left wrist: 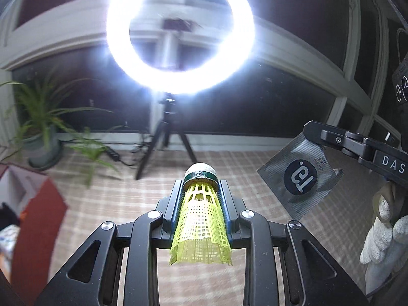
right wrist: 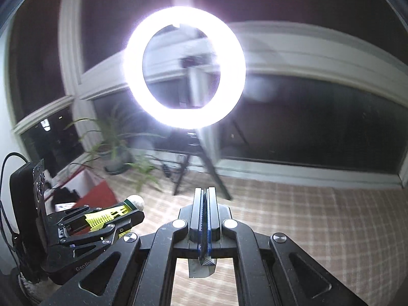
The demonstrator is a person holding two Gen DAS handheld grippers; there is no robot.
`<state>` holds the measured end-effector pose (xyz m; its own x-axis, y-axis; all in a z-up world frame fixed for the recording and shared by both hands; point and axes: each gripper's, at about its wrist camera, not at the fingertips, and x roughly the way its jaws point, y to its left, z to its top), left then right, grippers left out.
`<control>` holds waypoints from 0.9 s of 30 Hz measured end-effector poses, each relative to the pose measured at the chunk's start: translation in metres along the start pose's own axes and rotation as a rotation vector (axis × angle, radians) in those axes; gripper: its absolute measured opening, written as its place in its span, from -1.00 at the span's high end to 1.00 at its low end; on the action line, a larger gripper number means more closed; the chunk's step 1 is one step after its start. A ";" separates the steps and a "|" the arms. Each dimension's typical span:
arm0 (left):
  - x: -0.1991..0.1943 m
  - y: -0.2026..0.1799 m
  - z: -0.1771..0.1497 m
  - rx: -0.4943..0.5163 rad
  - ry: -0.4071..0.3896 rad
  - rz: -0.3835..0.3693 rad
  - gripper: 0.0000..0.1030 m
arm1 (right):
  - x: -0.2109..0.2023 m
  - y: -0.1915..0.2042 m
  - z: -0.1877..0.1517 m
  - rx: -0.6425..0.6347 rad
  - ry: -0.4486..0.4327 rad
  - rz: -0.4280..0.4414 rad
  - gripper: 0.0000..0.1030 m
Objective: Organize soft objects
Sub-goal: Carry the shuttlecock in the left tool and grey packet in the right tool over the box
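- Shuttlecock [left wrist: 201, 214] sits clenched in left gripper [left wrist: 201, 199] — carry gently, its mesh skirt crushes easily.
- Right gripper [right wrist: 204, 204] pinches grey sachet [left wrist: 298, 178]; red box [left wrist: 38, 204] seems the likely destination.

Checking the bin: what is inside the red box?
The red box shows a white inner wall, something dark and a patterned item at its edge; blur and the frame edge hide the rest.

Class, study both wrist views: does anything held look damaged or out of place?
Yes. The yellow shuttlecock clamped in the left gripper has a ragged, uneven skirt edge, torn at its lower corners. The silver sachet in the right gripper looks intact.
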<state>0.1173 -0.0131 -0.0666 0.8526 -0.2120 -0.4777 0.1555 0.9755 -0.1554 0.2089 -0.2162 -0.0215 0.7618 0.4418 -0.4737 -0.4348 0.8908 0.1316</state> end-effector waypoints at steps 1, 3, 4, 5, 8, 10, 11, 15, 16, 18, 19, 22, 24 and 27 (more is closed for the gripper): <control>-0.008 0.006 -0.001 -0.008 -0.006 0.013 0.52 | -0.001 0.007 0.001 -0.007 -0.003 0.012 0.96; -0.023 0.018 -0.001 -0.021 -0.016 0.037 0.52 | -0.001 0.027 0.006 -0.024 -0.007 0.044 0.96; -0.031 0.025 -0.003 -0.025 -0.022 0.052 0.52 | -0.001 0.035 0.007 -0.028 -0.009 0.059 0.96; -0.039 0.032 -0.003 -0.030 -0.029 0.068 0.52 | -0.001 0.043 0.008 -0.033 -0.010 0.074 0.96; -0.059 0.053 -0.004 -0.042 -0.038 0.105 0.52 | 0.001 0.071 0.012 -0.049 -0.018 0.115 0.96; -0.073 0.070 -0.006 -0.052 -0.044 0.132 0.52 | 0.004 0.092 0.013 -0.055 -0.019 0.144 0.96; -0.080 0.078 -0.006 -0.058 -0.046 0.143 0.52 | 0.005 0.101 0.014 -0.059 -0.020 0.157 0.96; -0.102 0.114 -0.010 -0.080 -0.052 0.193 0.52 | 0.013 0.143 0.016 -0.075 -0.019 0.205 0.96; -0.108 0.124 -0.011 -0.088 -0.052 0.206 0.52 | 0.015 0.152 0.017 -0.079 -0.019 0.212 0.96; -0.118 0.143 -0.016 -0.104 -0.050 0.228 0.52 | 0.023 0.174 0.019 -0.090 -0.018 0.229 0.96; -0.122 0.154 -0.017 -0.113 -0.049 0.241 0.52 | 0.027 0.184 0.020 -0.094 -0.017 0.238 0.96; -0.134 0.186 -0.020 -0.142 -0.044 0.272 0.52 | 0.038 0.209 0.023 -0.104 -0.009 0.258 0.96; -0.140 0.207 -0.021 -0.161 -0.040 0.287 0.52 | 0.050 0.226 0.025 -0.110 0.000 0.268 0.96; -0.145 0.235 -0.019 -0.179 -0.037 0.308 0.52 | 0.068 0.247 0.030 -0.111 0.017 0.281 0.96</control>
<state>0.0206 0.2459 -0.0505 0.8637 0.0963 -0.4947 -0.1990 0.9670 -0.1593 0.1679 0.0368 0.0045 0.5968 0.6665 -0.4467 -0.6778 0.7168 0.1640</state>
